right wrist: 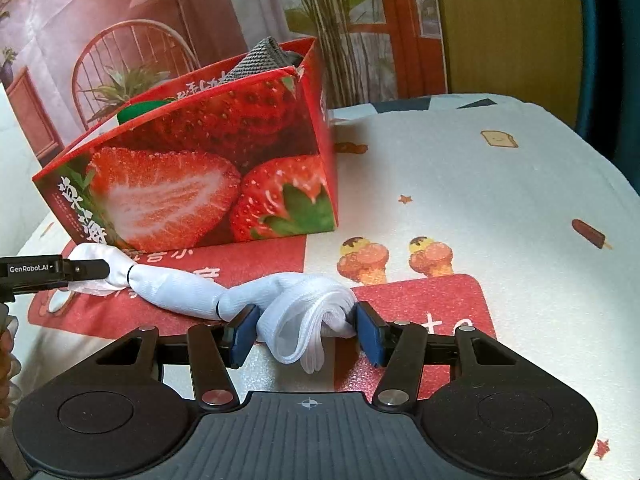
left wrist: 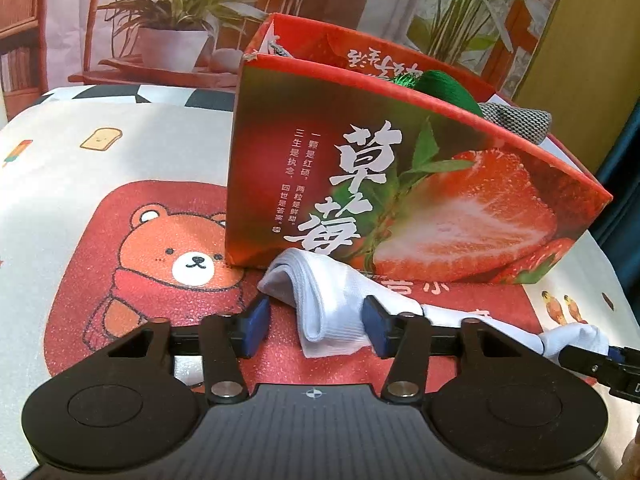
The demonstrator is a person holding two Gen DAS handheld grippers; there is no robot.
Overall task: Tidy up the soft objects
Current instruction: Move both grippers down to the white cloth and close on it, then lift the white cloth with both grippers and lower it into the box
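A white sock (left wrist: 320,300) lies stretched on the table in front of a red strawberry box (left wrist: 400,184). My left gripper (left wrist: 316,326) is open around one bunched end of the sock, its right pad (left wrist: 376,326) touching the fabric. In the right wrist view the sock (right wrist: 188,292) runs leftward from my right gripper (right wrist: 306,330), which is open around the other bunched end. The left gripper's finger (right wrist: 80,270) shows on the far end of the sock. The box (right wrist: 208,168) holds a green yarn ball (left wrist: 448,84) and a grey cloth (left wrist: 516,118).
The table (right wrist: 480,184) has a cream cover with a red bear mat (left wrist: 160,264) and ice cream prints (right wrist: 364,260). A printed backdrop of plants and chairs (left wrist: 172,20) hangs behind. The table edge curves off at the right (right wrist: 600,152).
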